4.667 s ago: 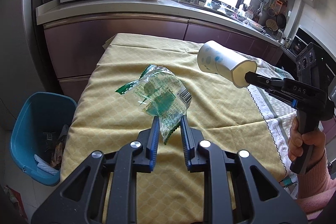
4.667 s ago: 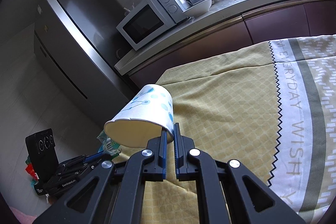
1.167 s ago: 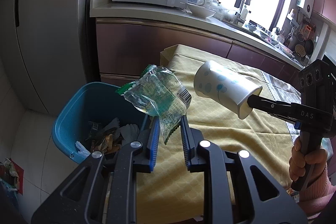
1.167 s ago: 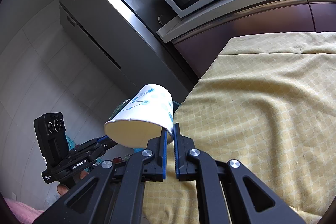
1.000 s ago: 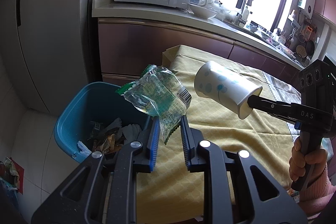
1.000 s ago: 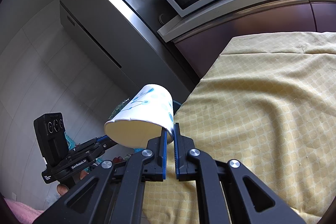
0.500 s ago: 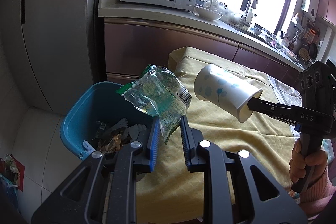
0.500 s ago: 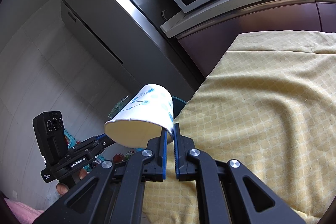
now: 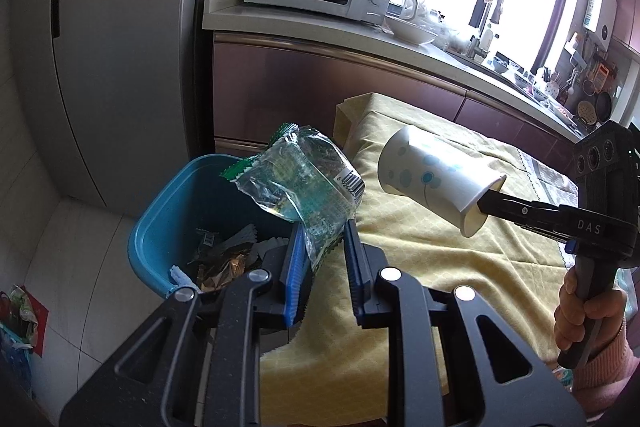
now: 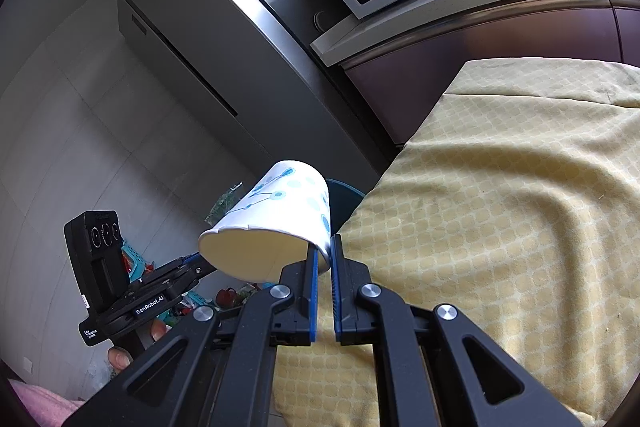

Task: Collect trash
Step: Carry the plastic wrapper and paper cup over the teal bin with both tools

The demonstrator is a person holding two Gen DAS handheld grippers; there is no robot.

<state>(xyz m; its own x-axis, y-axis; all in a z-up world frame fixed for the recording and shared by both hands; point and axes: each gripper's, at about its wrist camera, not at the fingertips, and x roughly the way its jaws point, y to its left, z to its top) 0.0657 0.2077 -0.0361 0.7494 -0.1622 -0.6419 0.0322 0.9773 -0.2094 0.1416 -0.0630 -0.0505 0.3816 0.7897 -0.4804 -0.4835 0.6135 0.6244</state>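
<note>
**A:** What fills the scene, biggest first?

**B:** A steel refrigerator [image 9: 120, 39], then a table under a yellow tablecloth [image 9: 440, 251], then a blue trash bin [image 9: 168, 227] on the floor beside the table's end, already holding scraps.

**A:** And the trash being carried?

**B:** The right gripper [image 10: 323, 259] is pinched almost fully closed on the rim wall of a dotted paper cup [image 10: 280, 223]. The cup lies on its side over the table edge, its long axis roughly level, mouth toward the gripper, base pointing toward the bin. The left gripper [image 9: 322, 247] is closed narrowly on the lower corner of a clear green-printed snack wrapper [image 9: 300, 183], which stands up from the pads above the bin's near rim.

**A:** How would they handle?

**B:** Both look very light. The cup wall is thin and would likely crease if squeezed harder; the rim is the sensible hold. The wrapper is limp, crinkly, probably slippery, so a pinched edge suits it.
</note>
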